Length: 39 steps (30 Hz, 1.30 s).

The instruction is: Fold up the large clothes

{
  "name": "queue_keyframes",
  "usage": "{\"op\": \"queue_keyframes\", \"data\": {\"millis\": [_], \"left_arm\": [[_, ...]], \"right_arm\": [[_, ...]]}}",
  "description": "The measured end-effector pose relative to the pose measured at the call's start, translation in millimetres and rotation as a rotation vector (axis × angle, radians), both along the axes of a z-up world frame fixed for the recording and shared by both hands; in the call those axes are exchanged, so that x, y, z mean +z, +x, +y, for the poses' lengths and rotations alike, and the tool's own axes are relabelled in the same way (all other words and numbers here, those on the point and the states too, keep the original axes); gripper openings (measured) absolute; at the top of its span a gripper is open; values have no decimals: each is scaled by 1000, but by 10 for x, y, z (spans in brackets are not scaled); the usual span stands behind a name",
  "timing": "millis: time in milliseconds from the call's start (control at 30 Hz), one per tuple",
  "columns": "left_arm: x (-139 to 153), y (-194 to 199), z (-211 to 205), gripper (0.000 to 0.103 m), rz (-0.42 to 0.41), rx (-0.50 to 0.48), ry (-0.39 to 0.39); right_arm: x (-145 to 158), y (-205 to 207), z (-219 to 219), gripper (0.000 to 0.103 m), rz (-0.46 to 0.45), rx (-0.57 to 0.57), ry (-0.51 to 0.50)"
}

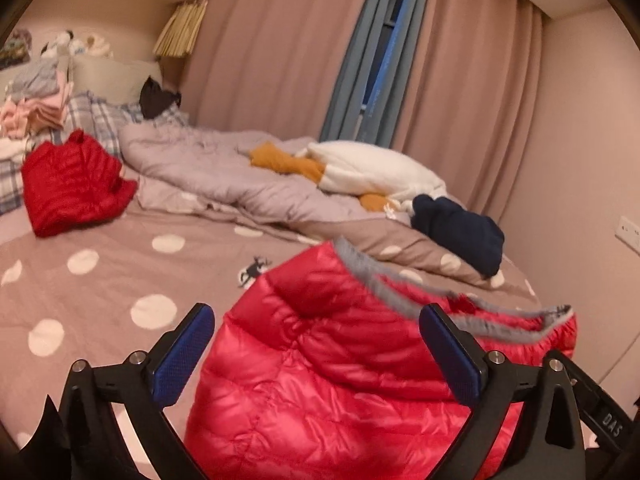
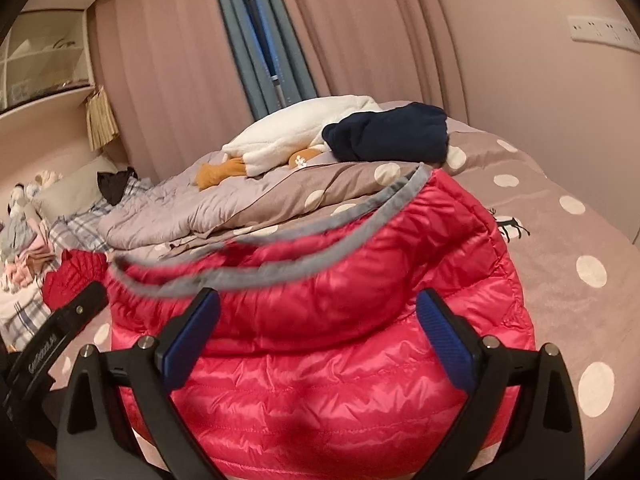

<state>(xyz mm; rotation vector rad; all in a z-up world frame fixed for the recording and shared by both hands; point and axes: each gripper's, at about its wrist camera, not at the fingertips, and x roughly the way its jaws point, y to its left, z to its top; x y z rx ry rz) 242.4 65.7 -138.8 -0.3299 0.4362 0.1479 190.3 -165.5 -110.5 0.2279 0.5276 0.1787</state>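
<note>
Bed (image 1: 100, 280) covered in a taupe sheet with white polka dots and a small dark reindeer print (image 1: 253, 270). Behind it, pinkish-beige curtains (image 1: 280, 40) with a blue-grey panel (image 1: 380, 52) at the window gap. Wall socket strip (image 2: 602, 32) on the right-hand wall; open shelving (image 2: 48, 60) at the upper left of the right wrist view.

Crumpled along the far side of the bed: a lilac-grey duvet (image 1: 208, 164), with a white and mustard plush toy (image 1: 360, 168) lying on it and a folded navy garment (image 1: 460, 232) just beside the toy. Near the headboard: plaid pillows (image 1: 100, 120), a stack of pink and grey folded clothes (image 1: 36, 104) and a small dark item (image 1: 158, 98). Folded dark red puffer jacket (image 1: 72, 184) resting on the sheet beside the pillows.

No boxes, baskets or other containers in sight.

Bright red down jacket (image 1: 320, 368) with a grey trimmed edge (image 2: 280, 252) spread on the near part of the bed, directly ahead of both claws. Left gripper (image 1: 316, 344) spread wide, blue pads on either side of the jacket's bulk, pinching nothing. Right gripper (image 2: 318, 332) likewise spread wide over the jacket, nothing held between its pads.
</note>
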Motion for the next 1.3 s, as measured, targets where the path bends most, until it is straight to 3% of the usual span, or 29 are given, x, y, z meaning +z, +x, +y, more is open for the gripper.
{"op": "queue_keyframes", "data": {"millis": [267, 500, 633, 800, 1067, 1200, 1300], "left_arm": [[5, -54, -21, 101, -15, 22, 26], [-128, 54, 55, 101, 34, 27, 7], [-180, 87, 23, 101, 46, 47, 43], [-273, 123, -51, 101, 64, 55, 95], [-476, 305, -119, 101, 100, 38, 162], [-673, 532, -87, 101, 188, 44, 210], [-792, 643, -21, 101, 221, 19, 167]], "right_arm": [[1, 42, -3, 103, -1, 5, 0], [-59, 44, 10, 103, -11, -5, -75], [-195, 123, -71, 103, 15, -35, -131], [-319, 292, -197, 103, 65, -26, -76], [-487, 489, -168, 103, 81, -28, -80], [-608, 669, -75, 103, 62, -47, -120], [-723, 801, -58, 103, 104, -45, -120]]}}
